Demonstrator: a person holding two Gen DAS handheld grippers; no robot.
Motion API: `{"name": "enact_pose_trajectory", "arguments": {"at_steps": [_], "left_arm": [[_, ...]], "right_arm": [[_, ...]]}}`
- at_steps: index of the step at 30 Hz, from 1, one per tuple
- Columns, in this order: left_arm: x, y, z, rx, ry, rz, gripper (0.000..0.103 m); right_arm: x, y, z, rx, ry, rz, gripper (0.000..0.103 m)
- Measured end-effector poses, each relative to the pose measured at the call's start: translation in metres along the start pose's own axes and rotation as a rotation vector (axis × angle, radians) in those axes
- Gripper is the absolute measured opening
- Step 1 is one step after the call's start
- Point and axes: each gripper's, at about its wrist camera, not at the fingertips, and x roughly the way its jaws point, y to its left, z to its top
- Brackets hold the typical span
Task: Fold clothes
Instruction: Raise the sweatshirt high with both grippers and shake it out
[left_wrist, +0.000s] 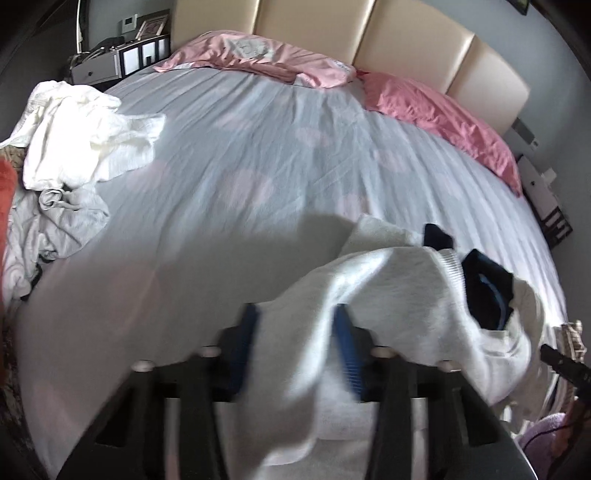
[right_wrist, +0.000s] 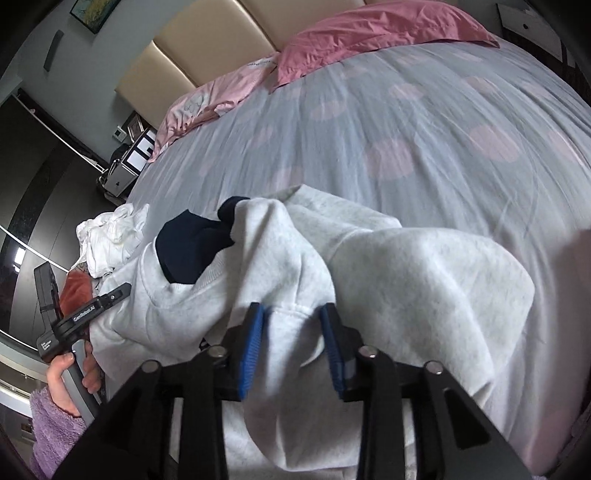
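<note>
A light grey sweatshirt (right_wrist: 406, 266) with a dark navy lining at its neck (right_wrist: 195, 251) lies bunched on the near part of the bed (left_wrist: 258, 177), which wears a pale cover with pink spots. The left gripper (left_wrist: 295, 354) has its blue pads spread with a fold of the sweatshirt draped between them, and the right gripper (right_wrist: 291, 350) likewise stands parted around the garment's hem, neither visibly pinching it. A heap of white clothes (left_wrist: 85, 136) lies well apart at the bed's left edge, pink pillows (left_wrist: 443, 118) against the headboard
</note>
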Motion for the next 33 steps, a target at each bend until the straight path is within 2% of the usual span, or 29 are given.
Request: {"name": "enact_pose_trajectory", "arguments": {"at_steps": [3,5,8,11,16,19,26,29,30,33], "left_arm": [[-0.006,0.004,0.001,-0.019,-0.023,-0.025,0.015],[-0.015,0.003,0.003,-0.025,-0.06,-0.028,0.012],[-0.037,-0.003,0.008,-0.012,-0.127,-0.024,0.01],[-0.071,-0.01,0.018,-0.002,-0.202,-0.019,0.009],[-0.155,-0.017,0.053,-0.002,-0.348,-0.051,0.008],[-0.217,-0.028,0.076,0.032,-0.461,-0.065,0.007],[-0.379,-0.061,0.096,0.117,-0.754,-0.089,0.007],[-0.44,-0.064,0.094,0.141,-0.85,-0.103,0.006],[-0.457,-0.065,0.093,0.147,-0.879,-0.109,0.006],[-0.471,-0.057,0.085,0.15,-0.912,-0.129,0.006]], "right_arm": [[-0.007,0.006,-0.003,-0.041,-0.038,-0.04,0.008],[-0.016,0.013,-0.003,-0.073,-0.083,-0.083,0.007],[-0.035,0.03,0.003,-0.165,-0.164,-0.194,0.006],[-0.068,0.051,0.025,-0.255,-0.264,-0.278,0.005],[-0.145,0.09,0.07,-0.361,-0.466,-0.374,0.005],[-0.201,0.116,0.089,-0.397,-0.589,-0.389,0.005],[-0.322,0.176,0.085,-0.476,-0.853,-0.391,0.005],[-0.373,0.201,0.083,-0.509,-0.966,-0.39,0.005],[-0.391,0.21,0.082,-0.52,-1.004,-0.39,0.005],[-0.437,0.231,0.078,-0.546,-1.107,-0.385,0.005]]}}
